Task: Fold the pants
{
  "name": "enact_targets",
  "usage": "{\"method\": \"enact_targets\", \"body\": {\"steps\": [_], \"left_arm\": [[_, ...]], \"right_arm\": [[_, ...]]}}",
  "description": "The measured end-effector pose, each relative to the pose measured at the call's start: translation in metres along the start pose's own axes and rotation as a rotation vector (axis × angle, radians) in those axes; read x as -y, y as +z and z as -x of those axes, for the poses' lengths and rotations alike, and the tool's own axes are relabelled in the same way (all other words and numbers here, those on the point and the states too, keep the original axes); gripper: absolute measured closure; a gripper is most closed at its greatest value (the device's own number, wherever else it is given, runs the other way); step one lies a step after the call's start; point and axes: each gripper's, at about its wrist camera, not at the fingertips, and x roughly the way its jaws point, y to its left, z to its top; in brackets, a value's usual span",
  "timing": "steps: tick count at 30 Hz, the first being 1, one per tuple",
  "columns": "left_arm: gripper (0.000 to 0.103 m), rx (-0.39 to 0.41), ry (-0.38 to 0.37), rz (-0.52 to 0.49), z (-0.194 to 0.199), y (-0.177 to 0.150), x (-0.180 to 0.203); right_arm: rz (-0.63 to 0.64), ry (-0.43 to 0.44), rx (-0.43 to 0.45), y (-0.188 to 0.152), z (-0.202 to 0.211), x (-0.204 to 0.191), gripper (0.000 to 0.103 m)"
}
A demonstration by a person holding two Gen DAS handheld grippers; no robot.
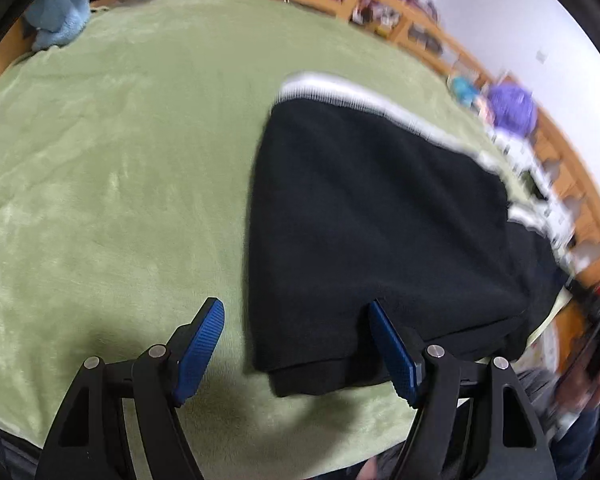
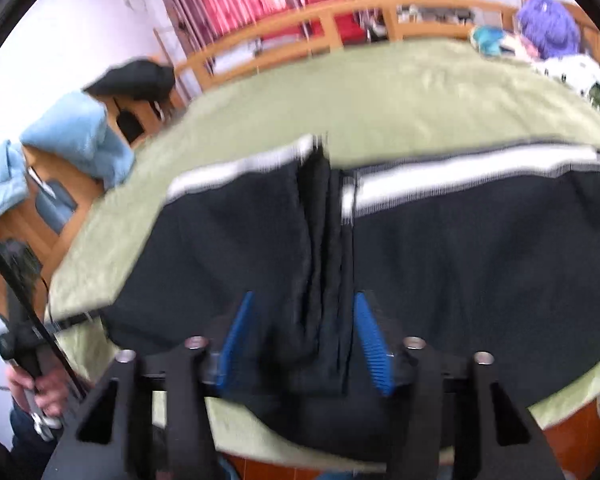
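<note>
Both grippers [image 1: 292, 346] [image 2: 304, 344] apart-jawed, angled down

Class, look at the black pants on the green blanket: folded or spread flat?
Folded: the black pants lie doubled, layered edges stacked at the near corner, on the green blanket.

A wide surface covered by a green plush blanket [image 1: 120, 168] is carrying everything. Black pants with a white side stripe [image 1: 372, 216] are lying folded on it, filling the left wrist view from the centre toward 3 o'clock. A light blue towel [image 1: 60, 16] is hanging at the blanket's edge near 11 o'clock, and a purple bundle [image 1: 514, 106] is sitting beyond the edge near 2 o'clock.
</note>
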Motion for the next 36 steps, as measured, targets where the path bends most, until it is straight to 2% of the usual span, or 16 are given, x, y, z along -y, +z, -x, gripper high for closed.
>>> {"method": "enact_targets", "body": {"steps": [5,9,10,11,12,15,18,22,24,25,29,32,33,34,35,36], "left_arm": [[0.027,-0.015,0.033,-0.055,-0.005,-0.003,0.008],[0.026,-0.033,0.015,-0.037,-0.009,-0.002,0.005],[0.025,-0.035,0.014,-0.039,-0.009,-0.001,0.005],[0.025,-0.039,0.016,-0.044,-0.009,-0.001,0.006],[0.025,-0.041,0.018,-0.048,-0.009,0.000,0.006],[0.024,-0.047,0.023,-0.062,-0.012,0.004,0.006],[0.024,-0.046,0.015,-0.071,-0.012,0.008,0.006],[0.025,-0.014,-0.010,-0.078,-0.003,0.009,0.003],[0.025,0.005,-0.010,-0.081,0.002,0.009,-0.001],[0.025,0.010,-0.011,-0.077,0.004,0.009,-0.002],[0.025,0.014,-0.028,-0.052,0.005,0.011,-0.008],[0.025,0.007,-0.032,-0.035,0.003,0.012,-0.010],[0.025,0.009,-0.037,-0.028,0.005,0.010,-0.008],[0.025,0.011,-0.040,-0.023,0.007,0.010,-0.009],[0.025,0.015,-0.040,-0.017,0.009,0.010,-0.009],[0.025,0.024,-0.038,-0.014,0.014,0.009,-0.014]], "right_arm": [[0.035,-0.036,-0.003,0.036,-0.034,-0.001,0.047],[0.020,0.053,-0.028,0.053,-0.069,0.006,0.048],[0.030,0.076,-0.058,0.056,-0.080,0.005,0.053],[0.037,0.077,-0.080,0.058,-0.090,0.004,0.083],[0.047,0.072,-0.095,0.061,-0.097,0.005,0.098],[-0.016,0.075,-0.046,0.066,-0.096,0.020,0.098],[-0.019,0.041,-0.134,0.058,-0.115,0.020,0.098],[0.029,0.011,-0.153,0.049,-0.099,0.013,0.088],[-0.003,-0.019,-0.122,0.044,-0.077,0.015,0.048],[-0.010,-0.021,-0.109,0.041,-0.069,0.017,0.041],[-0.048,0.038,-0.173,0.016,-0.062,0.021,0.040],[-0.081,0.008,-0.202,-0.004,-0.076,0.027,0.051],[-0.077,0.011,-0.185,-0.006,-0.076,0.026,0.068],[-0.075,0.010,-0.177,-0.005,-0.075,0.025,0.074],[-0.080,0.015,-0.146,-0.003,-0.068,0.026,0.086],[-0.087,0.032,-0.116,0.000,-0.062,0.028,0.089]]}}
